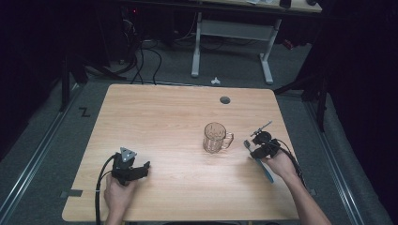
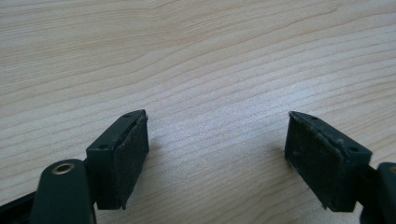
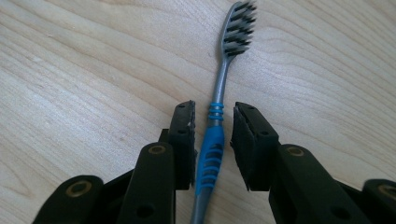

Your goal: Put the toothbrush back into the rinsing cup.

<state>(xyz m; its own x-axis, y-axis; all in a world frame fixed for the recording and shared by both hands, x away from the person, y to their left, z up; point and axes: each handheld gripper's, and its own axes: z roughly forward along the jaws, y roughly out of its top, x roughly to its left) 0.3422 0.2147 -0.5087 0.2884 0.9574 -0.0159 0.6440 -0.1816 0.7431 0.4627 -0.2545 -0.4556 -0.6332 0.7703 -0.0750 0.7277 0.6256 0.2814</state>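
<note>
While the clear ribbed glass mug (image 1: 215, 137) stands upright near the middle of the light wooden desk (image 1: 164, 117), its handle turned toward the person's right hand (image 1: 281, 164), the grey and blue toothbrush (image 3: 217, 126) lies flat on the desk just to the right of that mug. In the right gripper view the right claw (image 3: 212, 140) straddles the brush at the blue ribbed grip: one pad (image 3: 187, 140) sits just beside the handle on its left, the other stands a little apart on its right, so the jaws are partly open and neither visibly presses on it. The black bristles point away from the claw, and the tail of the handle is cut off by the lower edge of that view. From the high view the middle of the brush is hidden under the right claw (image 1: 256, 149); the head toward the mug and the blue tail by the hand show, both small and blurred.

Well to the left of the mug, near the desk's front edge, the left claw (image 1: 141, 168) rests in the person's left hand (image 1: 117, 194). Its own view shows the left claw (image 2: 217, 154) wide open, with bare wood between the worn pads.
</note>
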